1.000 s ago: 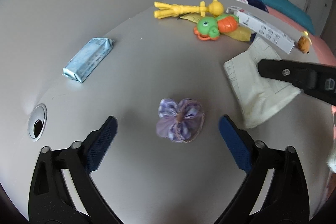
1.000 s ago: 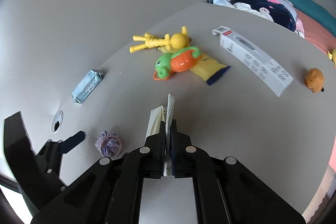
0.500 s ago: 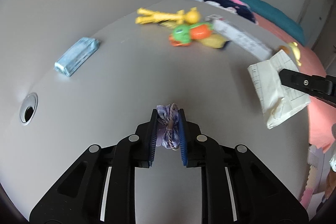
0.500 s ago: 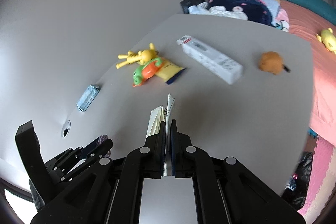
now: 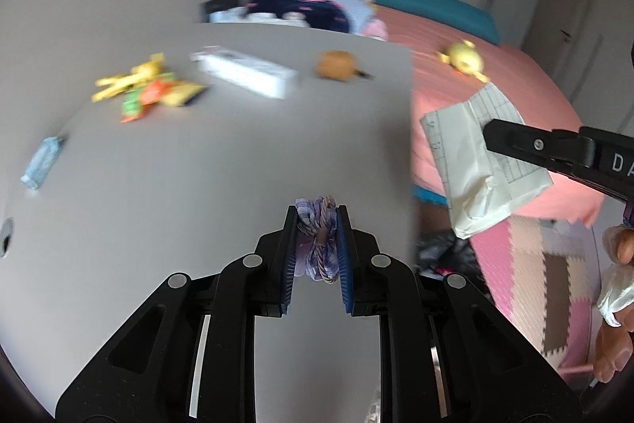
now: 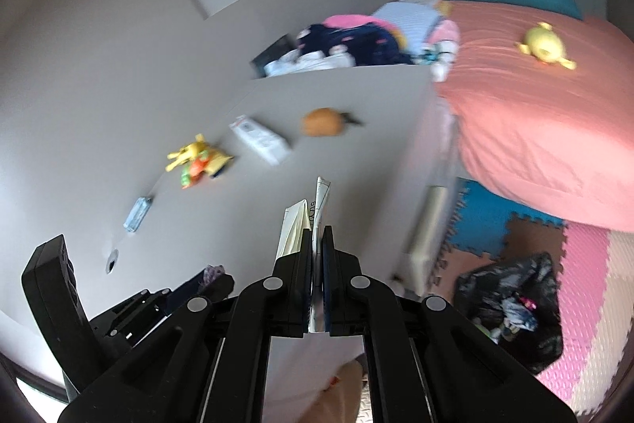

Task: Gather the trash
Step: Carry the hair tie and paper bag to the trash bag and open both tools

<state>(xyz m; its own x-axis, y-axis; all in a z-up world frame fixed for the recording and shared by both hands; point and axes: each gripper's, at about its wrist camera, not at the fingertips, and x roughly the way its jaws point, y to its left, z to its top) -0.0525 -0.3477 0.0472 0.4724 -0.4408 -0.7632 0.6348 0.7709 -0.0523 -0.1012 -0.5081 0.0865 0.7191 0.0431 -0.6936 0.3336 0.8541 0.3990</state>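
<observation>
Both claws are black plastic with ribbed blue pads (image 5: 344, 264), silver pivot screws and white lettering.

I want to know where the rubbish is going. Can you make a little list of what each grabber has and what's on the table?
left gripper: shut on purple scrunchie
right gripper: shut on folded paper
table: toys, white box, blue packet
floor: black trash bag, open
bed: yellow plush

Orange plush (image 5: 336, 64) on desk (image 5: 198, 161); yellow plush (image 6: 545, 44) on bed (image 6: 535, 129)
</observation>
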